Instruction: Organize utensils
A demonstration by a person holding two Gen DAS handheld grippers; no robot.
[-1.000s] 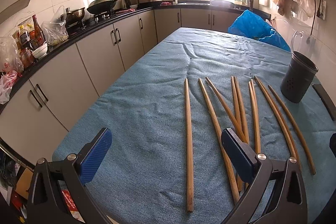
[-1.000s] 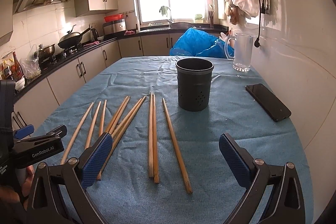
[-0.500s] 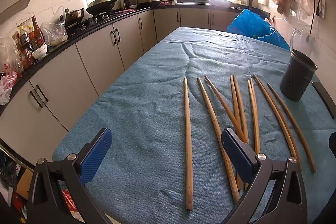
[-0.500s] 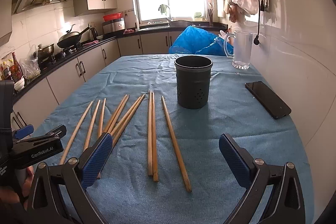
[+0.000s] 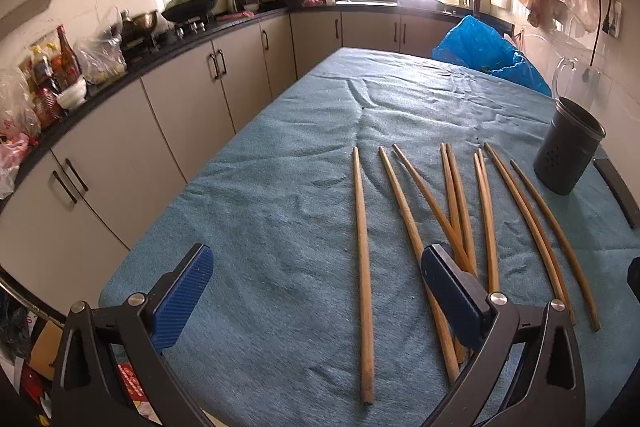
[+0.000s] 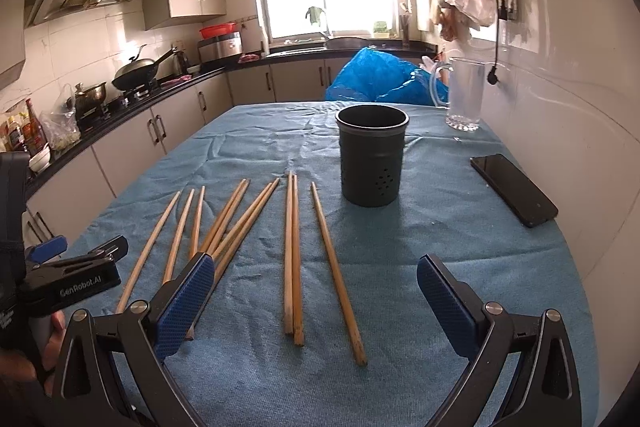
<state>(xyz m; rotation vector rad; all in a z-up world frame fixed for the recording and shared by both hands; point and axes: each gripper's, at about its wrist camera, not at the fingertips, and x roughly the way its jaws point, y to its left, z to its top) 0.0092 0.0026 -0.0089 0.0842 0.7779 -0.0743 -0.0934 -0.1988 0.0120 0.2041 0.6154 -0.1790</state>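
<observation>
Little has moved since the earlier frames; both grippers hover in nearly the same place.

Left wrist view: the left gripper (image 5: pixel 316 287) hangs open and empty over a blue tablecloth (image 5: pixel 280 187). Nine wooden chopsticks (image 5: pixel 452 211) lie flat in a loose row, one (image 5: pixel 363 223) between the blue pads. A dark perforated utensil holder (image 5: pixel 568 147) stands upright at far right.

Right wrist view: the right gripper (image 6: pixel 316 291) is also spread wide, holding nothing. A close pair of chopsticks (image 6: pixel 291 255) lies between its pads. The holder stands just beyond the chopstick tips, with a black phone (image 6: pixel 514 189) to its right and a glass pitcher (image 6: pixel 464 95) behind.
</observation>
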